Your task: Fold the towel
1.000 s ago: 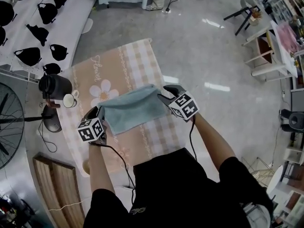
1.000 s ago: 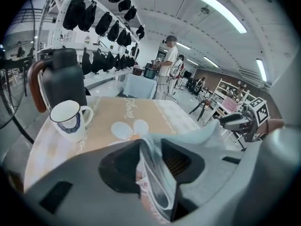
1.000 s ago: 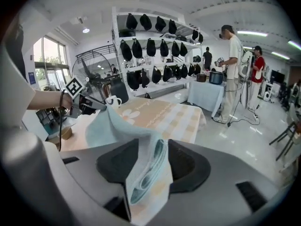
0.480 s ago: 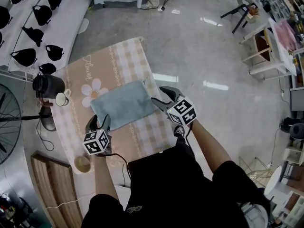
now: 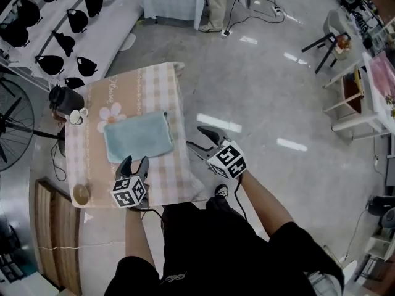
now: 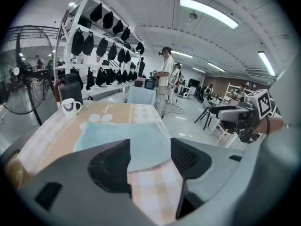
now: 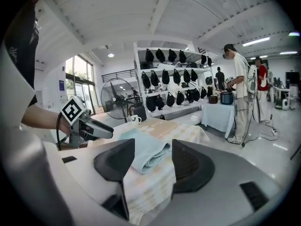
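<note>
A light blue towel (image 5: 137, 135) lies folded on the checked tablecloth (image 5: 158, 174), its doubled edge facing right. The same towel (image 6: 123, 138) shows beyond the left gripper's jaws, and the towel (image 7: 146, 153) again past the right gripper's jaws. My left gripper (image 5: 134, 163) is open and empty over the table's near edge, just short of the towel. My right gripper (image 5: 200, 138) is open and empty, off the table's right side over the floor. Neither touches the towel.
A black kettle (image 5: 64, 97) and a white mug (image 5: 76, 117) stand at the table's far left. A small cup (image 5: 81, 193) sits at the near left corner. A fan (image 5: 13, 113) stands left of the table. People (image 6: 165, 79) stand further back by another table.
Both grippers let go of the towel, opened and drew back toward me. The towel, held up a second ago, now lies folded flat on the table.
</note>
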Tool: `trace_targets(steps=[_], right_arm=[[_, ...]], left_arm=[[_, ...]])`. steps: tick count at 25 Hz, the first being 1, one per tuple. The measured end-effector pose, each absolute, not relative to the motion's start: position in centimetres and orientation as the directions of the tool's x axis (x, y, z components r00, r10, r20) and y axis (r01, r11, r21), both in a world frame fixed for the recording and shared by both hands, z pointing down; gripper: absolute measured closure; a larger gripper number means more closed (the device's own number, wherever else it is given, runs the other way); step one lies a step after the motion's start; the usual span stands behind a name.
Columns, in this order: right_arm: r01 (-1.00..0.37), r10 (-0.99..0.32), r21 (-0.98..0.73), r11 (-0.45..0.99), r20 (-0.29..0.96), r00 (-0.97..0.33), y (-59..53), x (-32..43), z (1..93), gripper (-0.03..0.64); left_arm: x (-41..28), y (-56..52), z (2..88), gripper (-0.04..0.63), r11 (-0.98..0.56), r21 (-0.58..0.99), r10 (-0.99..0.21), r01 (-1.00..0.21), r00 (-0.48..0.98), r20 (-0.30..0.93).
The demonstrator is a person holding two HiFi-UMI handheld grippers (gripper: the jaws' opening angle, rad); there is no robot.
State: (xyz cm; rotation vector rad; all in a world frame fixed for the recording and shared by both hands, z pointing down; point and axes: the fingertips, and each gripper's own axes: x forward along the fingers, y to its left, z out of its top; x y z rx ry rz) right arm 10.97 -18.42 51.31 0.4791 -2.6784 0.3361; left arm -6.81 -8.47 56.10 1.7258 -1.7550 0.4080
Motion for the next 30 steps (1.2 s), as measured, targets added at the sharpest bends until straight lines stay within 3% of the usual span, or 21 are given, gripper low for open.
trace_targets(steps=[5,11,21,30], right_arm=[[-0.298,-0.214,-0.154,0.942,0.41,-0.887,-17.9,14.1,51.0,0.391],[-0.205,-0.122,-0.148,0.968,0.436,-0.891,-19.8,12.3,51.4,0.391],[0.021,0.112,-0.141,0.99,0.676,-0.728,-24.4,1.9,60.0,0.391],[0.003,0.182,-0.23,0.973,0.763,-0.62,-27.0,-4.5,66.6,0.391]], left_arm=[[-0.5,-6.7,55.5,0.347,0.132,0.209,-0.787,-0.969,0.026,0.617],[2.4,-7.4,55.9,0.347,0.114,0.158,-0.776,-0.981,0.011,0.63],[2.1,-12.5,63.0,0.347,-0.142,0.057,-0.679,-0.988,0.139,0.721],[1.8,-15.2,67.9,0.347,-0.316,0.088,-0.579,-0.945,0.266,0.771]])
